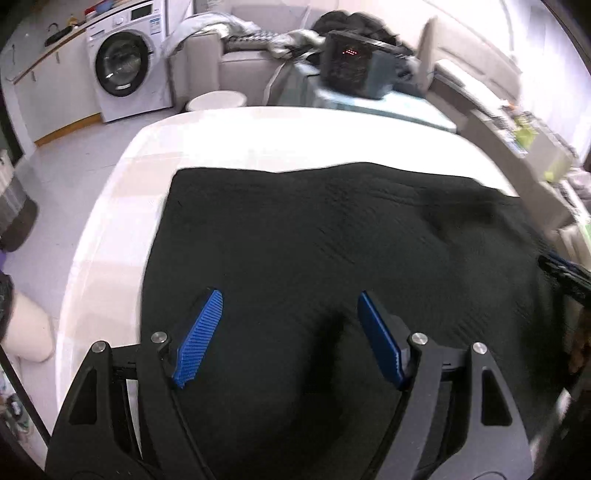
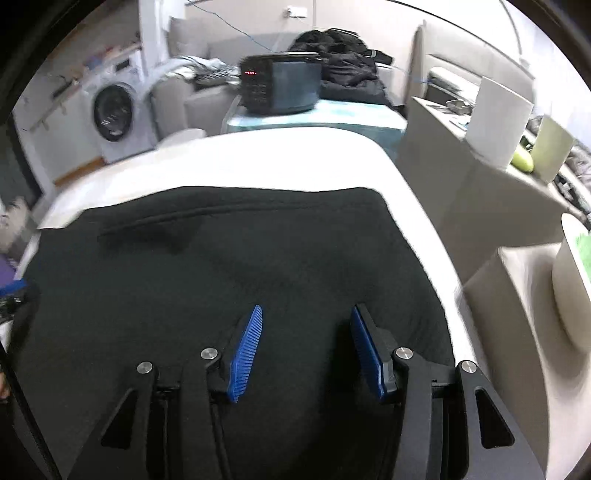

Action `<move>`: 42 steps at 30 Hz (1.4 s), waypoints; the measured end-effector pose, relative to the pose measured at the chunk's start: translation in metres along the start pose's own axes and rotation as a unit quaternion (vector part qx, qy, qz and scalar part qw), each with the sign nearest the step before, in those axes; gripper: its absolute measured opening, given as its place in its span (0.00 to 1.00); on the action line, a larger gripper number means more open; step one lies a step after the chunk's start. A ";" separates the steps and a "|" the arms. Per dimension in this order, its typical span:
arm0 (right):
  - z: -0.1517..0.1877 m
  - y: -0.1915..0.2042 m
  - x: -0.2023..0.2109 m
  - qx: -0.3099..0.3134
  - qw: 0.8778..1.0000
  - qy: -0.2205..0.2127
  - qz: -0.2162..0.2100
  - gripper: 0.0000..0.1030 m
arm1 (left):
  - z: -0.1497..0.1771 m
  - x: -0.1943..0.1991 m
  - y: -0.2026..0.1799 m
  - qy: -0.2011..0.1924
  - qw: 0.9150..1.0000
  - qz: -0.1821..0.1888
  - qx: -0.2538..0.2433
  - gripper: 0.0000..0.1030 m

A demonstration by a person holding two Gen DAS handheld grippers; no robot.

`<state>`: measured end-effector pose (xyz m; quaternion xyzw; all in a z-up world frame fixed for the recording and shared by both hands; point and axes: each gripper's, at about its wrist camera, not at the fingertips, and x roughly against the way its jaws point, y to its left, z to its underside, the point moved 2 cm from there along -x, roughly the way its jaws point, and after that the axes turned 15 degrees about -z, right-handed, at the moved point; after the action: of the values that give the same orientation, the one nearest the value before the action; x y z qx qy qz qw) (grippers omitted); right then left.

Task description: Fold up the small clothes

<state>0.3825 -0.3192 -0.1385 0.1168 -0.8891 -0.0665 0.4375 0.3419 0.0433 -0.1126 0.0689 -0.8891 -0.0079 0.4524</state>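
It was a lived-in home, a room that served for laundry and sitting at once. A white front-loading washing machine stood against the far wall beside a low cabinet run with a sink tap on top. A pale grey sofa next to it was heaped with loose clothes, and a dark jacket pile lay behind a small black appliance with a red display. A white round stool sat on the light floor, near the white counter.
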 end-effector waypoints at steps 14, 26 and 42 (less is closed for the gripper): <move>0.121 0.119 0.049 0.139 0.982 0.054 -0.119 0.54 | 0.119 0.070 -0.049 0.004 0.995 0.034 -0.095 0.78; 0.176 0.029 0.122 0.067 0.997 0.006 -0.035 0.65 | 0.176 0.118 0.010 0.008 0.996 0.015 -0.085 0.78; 0.195 0.136 0.099 0.134 0.982 0.033 -0.127 0.65 | 0.197 0.128 -0.067 -0.024 0.985 0.054 -0.163 0.78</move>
<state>0.1492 -0.2117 -0.1511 0.2887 -0.8529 0.0022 0.4349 0.1168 -0.0489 -0.1313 -0.0537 -0.8892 -0.1296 0.4355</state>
